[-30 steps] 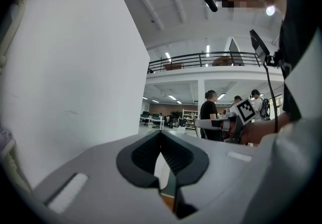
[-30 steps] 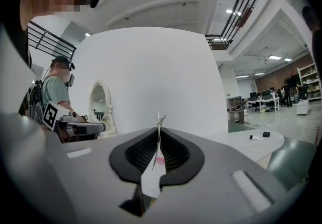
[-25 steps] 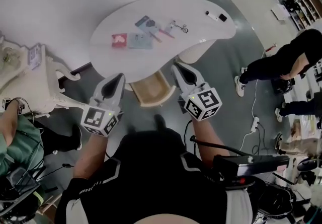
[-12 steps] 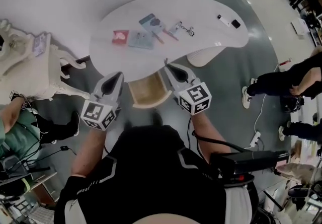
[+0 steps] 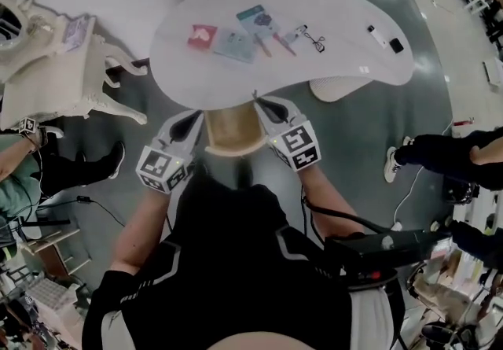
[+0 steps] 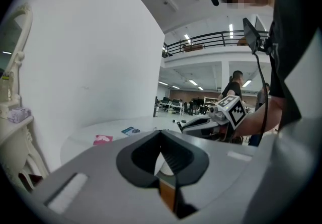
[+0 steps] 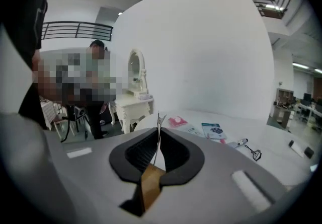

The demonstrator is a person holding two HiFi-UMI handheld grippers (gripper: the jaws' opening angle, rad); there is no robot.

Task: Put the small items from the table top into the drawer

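Note:
Small items lie on the white curved table (image 5: 196, 81): a red card (image 5: 203, 36), a pale blue card (image 5: 236, 46), a teal booklet (image 5: 258, 20), a marker (image 5: 295, 34), a black clip (image 5: 317, 43), and a white stick (image 5: 377, 36) at the far right. A wooden drawer (image 5: 232, 132) stands open under the table's near edge. My left gripper (image 5: 192, 116) is at the drawer's left side and my right gripper (image 5: 259, 101) at its right side. Both are shut and hold nothing. The right gripper view shows the red card (image 7: 177, 121), booklet (image 7: 213, 130) and clip (image 7: 254, 154) beyond the closed jaws.
A white ornate dressing table (image 5: 55, 81) stands to the left of the table. A seated person (image 5: 16, 175) is at the left edge and another person's legs (image 5: 448, 156) are at the right. Cables (image 5: 409, 183) trail over the grey floor.
Both grippers have drawn in closer to the open drawer and the table's near edge. The view has shifted so the table sits higher and more central.

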